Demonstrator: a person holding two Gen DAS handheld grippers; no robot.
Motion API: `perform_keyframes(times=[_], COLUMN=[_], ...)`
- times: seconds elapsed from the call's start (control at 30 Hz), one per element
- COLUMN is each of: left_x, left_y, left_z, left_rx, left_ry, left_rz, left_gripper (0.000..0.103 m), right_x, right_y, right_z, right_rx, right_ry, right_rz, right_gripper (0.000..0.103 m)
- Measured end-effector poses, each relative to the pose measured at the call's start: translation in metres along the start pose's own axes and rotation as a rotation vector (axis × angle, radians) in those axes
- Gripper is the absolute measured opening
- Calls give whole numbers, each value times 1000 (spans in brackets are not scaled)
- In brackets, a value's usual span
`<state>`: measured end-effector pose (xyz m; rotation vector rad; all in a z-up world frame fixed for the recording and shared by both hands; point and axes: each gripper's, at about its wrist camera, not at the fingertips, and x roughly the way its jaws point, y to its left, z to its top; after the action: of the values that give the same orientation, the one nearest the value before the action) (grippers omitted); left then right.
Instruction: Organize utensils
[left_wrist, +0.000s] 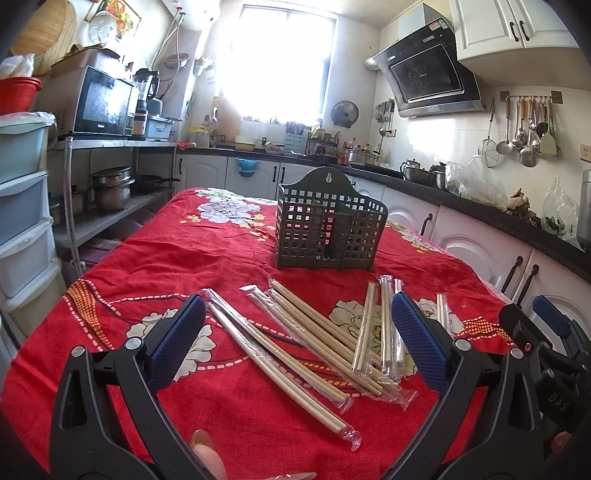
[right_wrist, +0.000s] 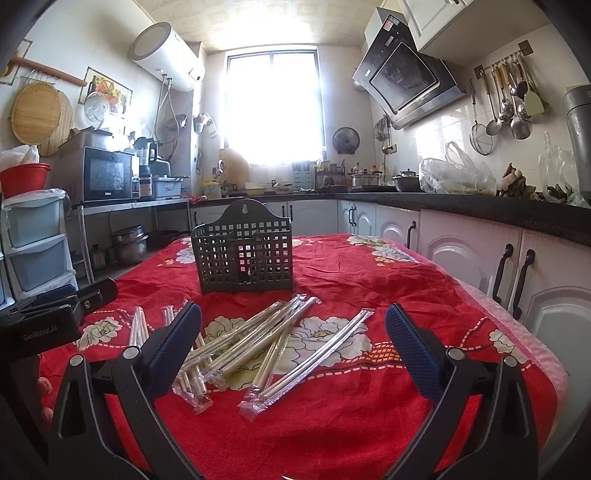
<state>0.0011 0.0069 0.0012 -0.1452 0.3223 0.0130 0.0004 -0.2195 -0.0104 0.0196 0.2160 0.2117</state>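
Note:
Several pairs of wooden chopsticks in clear wrappers (left_wrist: 314, 332) lie scattered on the red floral tablecloth (left_wrist: 221, 258); they also show in the right wrist view (right_wrist: 255, 339). A dark grey perforated utensil holder (left_wrist: 328, 225) stands upright behind them, seen too in the right wrist view (right_wrist: 243, 254). My left gripper (left_wrist: 299, 339) is open and empty, hovering just above the near chopsticks. My right gripper (right_wrist: 293, 347) is open and empty above the chopstick pile. The right gripper's body shows at the left view's right edge (left_wrist: 543, 343).
White cabinets and a black counter (right_wrist: 480, 210) with pots and bags run along the right. A metal shelf with a microwave (left_wrist: 99, 103) and plastic drawers (left_wrist: 22, 206) stand to the left. The table edge falls off on the right (right_wrist: 535, 350).

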Motion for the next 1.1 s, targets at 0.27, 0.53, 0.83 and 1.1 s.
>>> perform_keyframes(times=[0.27, 0.53, 0.83, 1.1], left_x=[0, 0, 2, 3], left_y=[0, -1, 0, 9], left_z=[-1, -2, -1, 2], left_rx=[0, 1, -6, -41], left_ry=[1, 5, 12, 15], left_rz=[3, 2, 4, 19], left_gripper=[93, 93, 93, 93], right_x=[0, 0, 2, 9], right_y=[0, 2, 3, 8], right_z=[0, 0, 0, 5], right_rx=[1, 1, -6, -32], right_ry=[1, 2, 14, 35], right_rz=[4, 5, 18, 58], right_gripper=[97, 97, 97, 97])
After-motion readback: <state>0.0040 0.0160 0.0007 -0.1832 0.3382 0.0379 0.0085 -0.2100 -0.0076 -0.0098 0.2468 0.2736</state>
